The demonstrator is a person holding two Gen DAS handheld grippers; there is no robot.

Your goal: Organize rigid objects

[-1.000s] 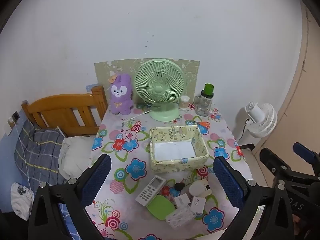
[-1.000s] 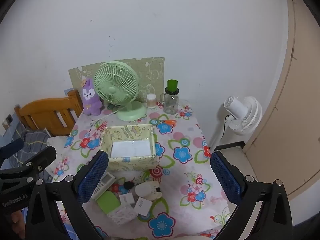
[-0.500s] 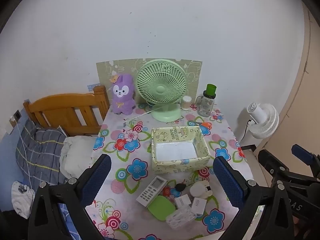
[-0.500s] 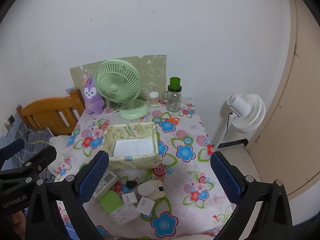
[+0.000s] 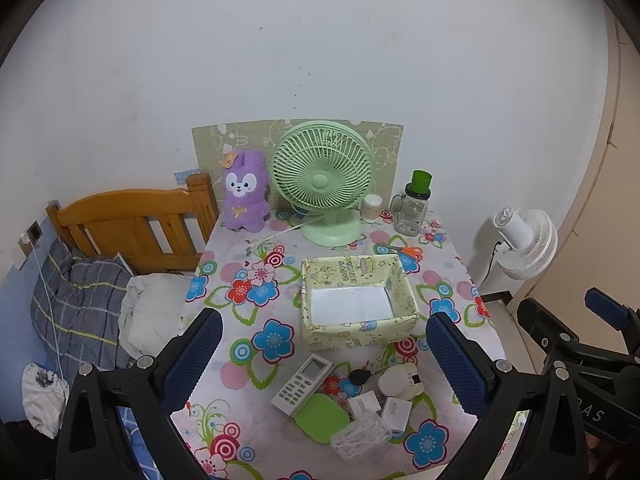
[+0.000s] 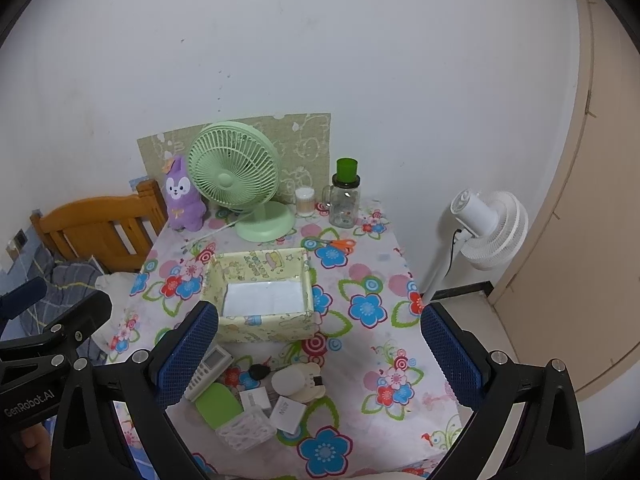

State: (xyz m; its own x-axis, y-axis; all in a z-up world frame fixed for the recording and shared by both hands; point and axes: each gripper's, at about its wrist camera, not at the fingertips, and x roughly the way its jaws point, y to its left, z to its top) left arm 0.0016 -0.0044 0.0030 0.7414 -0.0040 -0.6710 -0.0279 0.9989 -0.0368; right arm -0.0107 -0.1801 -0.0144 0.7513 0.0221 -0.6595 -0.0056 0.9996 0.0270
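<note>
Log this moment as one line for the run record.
left gripper: open, empty | right gripper: open, empty | box: empty | remote, small items: on table, untouched

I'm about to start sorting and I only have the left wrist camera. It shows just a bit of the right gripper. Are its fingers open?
Observer: Yes. The right wrist view shows the right gripper with both fingers spread wide, holding nothing, above the near end of the table.
Operator: Good. I see only the head of the white floor fan. What holds it up on that side?
Observer: The white floor fan sits on a slim white pole that runs down close beside the table's right edge. The table hides its foot.
</note>
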